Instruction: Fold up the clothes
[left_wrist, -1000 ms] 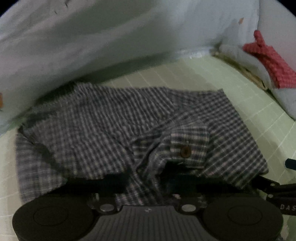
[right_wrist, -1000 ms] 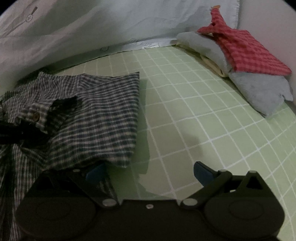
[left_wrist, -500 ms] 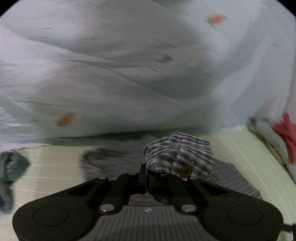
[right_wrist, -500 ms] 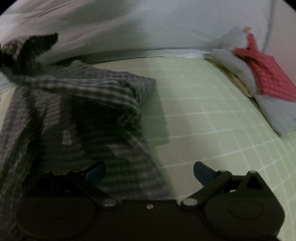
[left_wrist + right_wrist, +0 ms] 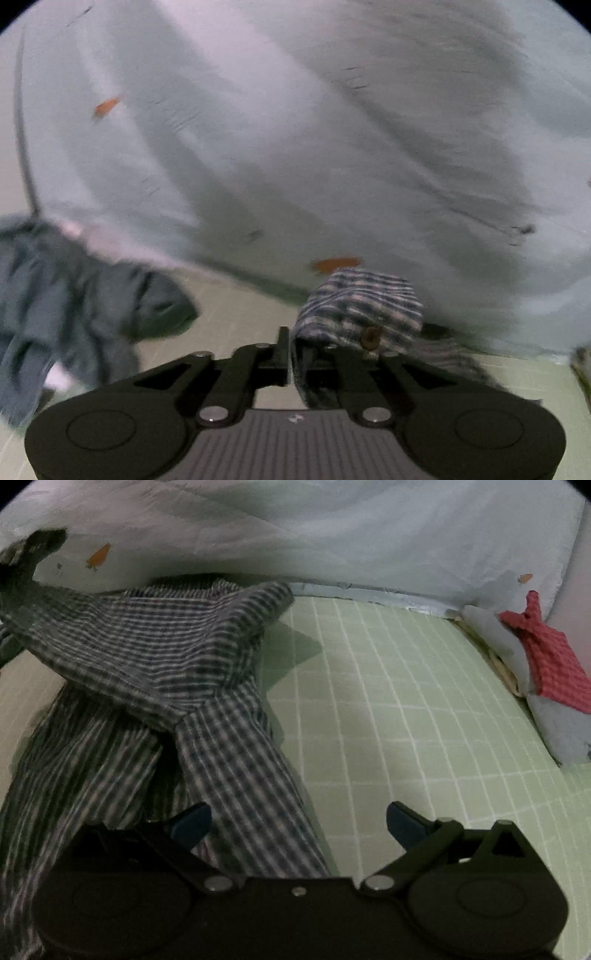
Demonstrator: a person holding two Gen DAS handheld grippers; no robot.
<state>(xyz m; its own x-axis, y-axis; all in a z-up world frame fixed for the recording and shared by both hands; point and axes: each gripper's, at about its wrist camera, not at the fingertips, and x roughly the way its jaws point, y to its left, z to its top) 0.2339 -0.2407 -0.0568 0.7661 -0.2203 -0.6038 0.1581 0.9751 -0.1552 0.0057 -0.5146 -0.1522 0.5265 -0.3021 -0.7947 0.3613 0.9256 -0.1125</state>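
On a green grid-pattern sheet [image 5: 406,709] with a pale blanket [image 5: 332,129] behind, the left gripper [image 5: 291,354] is clamped on a buttoned bit of the plaid shirt [image 5: 155,657], lifting it, while the right gripper [image 5: 299,823] sits spread apart over the shirt's lower edge.

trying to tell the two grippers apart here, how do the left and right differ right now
The left gripper is shut on the plaid shirt, pinching a buttoned corner of it; the right gripper is open and holds nothing. The left is raised, with the shirt trailing down from it to the green sheet, while the right sits low over the shirt with cloth lying between its blue-tipped fingers. Both are black two-finger tools over the same shirt.
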